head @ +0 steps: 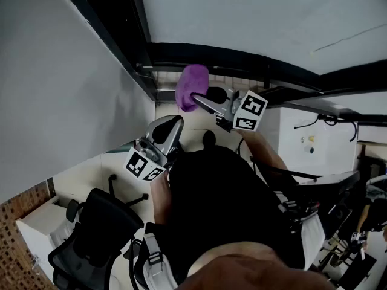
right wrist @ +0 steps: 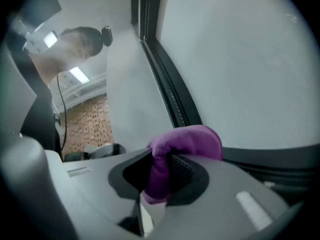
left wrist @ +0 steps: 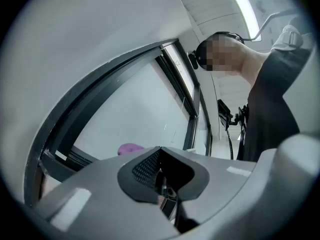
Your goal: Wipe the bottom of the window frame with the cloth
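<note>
Purple cloth (right wrist: 192, 140) clamped in right gripper (right wrist: 161, 176) jaws, near window frame (right wrist: 272, 156) bottom; left gripper (left wrist: 160, 174) jaws together, empty. Risk: slip-out under wiping drag.

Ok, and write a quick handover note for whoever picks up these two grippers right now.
Right gripper: shut on the purple cloth, held up at the bottom of the window frame. Whether they touch can't be told.
Left gripper: shut, empty, lower and off the frame.
Done: cloth is in the jaws and at the frame. Nothing shows how much has been wiped.
Left: run the cloth along the bottom of the frame.
</note>
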### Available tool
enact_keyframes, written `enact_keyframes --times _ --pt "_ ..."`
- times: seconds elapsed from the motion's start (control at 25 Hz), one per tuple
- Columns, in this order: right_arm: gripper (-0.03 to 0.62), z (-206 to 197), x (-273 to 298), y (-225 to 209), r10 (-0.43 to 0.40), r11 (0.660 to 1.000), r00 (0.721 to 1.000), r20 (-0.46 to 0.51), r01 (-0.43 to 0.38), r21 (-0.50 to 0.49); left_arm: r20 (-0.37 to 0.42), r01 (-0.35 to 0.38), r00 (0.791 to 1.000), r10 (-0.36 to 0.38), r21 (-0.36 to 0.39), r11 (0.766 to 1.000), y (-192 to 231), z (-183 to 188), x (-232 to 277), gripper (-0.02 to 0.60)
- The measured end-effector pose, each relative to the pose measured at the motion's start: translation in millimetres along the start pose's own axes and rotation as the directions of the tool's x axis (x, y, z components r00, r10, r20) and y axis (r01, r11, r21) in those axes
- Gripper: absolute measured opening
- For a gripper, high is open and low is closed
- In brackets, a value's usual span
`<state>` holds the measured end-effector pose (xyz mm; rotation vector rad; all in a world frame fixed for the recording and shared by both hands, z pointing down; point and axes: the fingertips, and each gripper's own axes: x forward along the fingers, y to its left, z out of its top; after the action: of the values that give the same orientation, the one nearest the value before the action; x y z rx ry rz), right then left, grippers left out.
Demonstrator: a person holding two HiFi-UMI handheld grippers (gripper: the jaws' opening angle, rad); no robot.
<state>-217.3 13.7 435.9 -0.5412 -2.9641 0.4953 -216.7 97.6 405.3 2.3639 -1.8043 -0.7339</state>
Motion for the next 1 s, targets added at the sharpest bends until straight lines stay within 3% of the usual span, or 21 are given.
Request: enact_keyframes --times 0.16,0.36,0.56,0.72,0.8,0.88,1.0 --pt "0.064 7.7 38.8 -43.1 -0.154 0.969 0.976 -0.152 0.12 -0.215 0.01 -0.017 1.0 0.017 0.0 1.0 0.8 2.1 -7.1 0.002" --pt "0.064 4.7 112.4 -109.1 -0.406 0.858 0.857 -0.319 0.236 -0.456 0.023 -0.042 0.999 0.042 0.003 0.999 6.3 7.3 -22.1 0.002" --pt "0.064 -27.1 172.2 -146.6 -0.566 0.725 0.694 -0.444 0.162 -0.67 0.04 -0.089 0.995 0.088 0.013 0.996 11.8 14.7 -40.6 0.002" --pt "0.061 -31.0 170.1 -149.7 -0.604 0.653 0.666 -0.438 0.098 -0.751 0.036 -0.111 0.993 0.11 0.014 0.994 13.6 14.4 -43.6 0.001" --pt "0.061 -34.0 156.0 -152.1 -0.63 0.617 0.637 -0.445 0.062 -0.785 0.024 -0.097 0.995 0.097 0.014 0.995 10.3 12.2 -38.5 0.002" --pt "0.061 -35.7 129.1 -160.3 -0.669 0.584 0.589 -0.453 0.039 -0.811 0.009 -0.073 0.997 0.073 0.018 0.997 5.6 9.8 -29.8 0.002" --pt "0.061 -35.3 68.5 -179.3 -0.746 0.525 0.487 -0.454 0.011 -0.851 -0.012 -0.035 0.999 0.035 0.016 0.999 -2.3 5.8 -16.6 0.001"
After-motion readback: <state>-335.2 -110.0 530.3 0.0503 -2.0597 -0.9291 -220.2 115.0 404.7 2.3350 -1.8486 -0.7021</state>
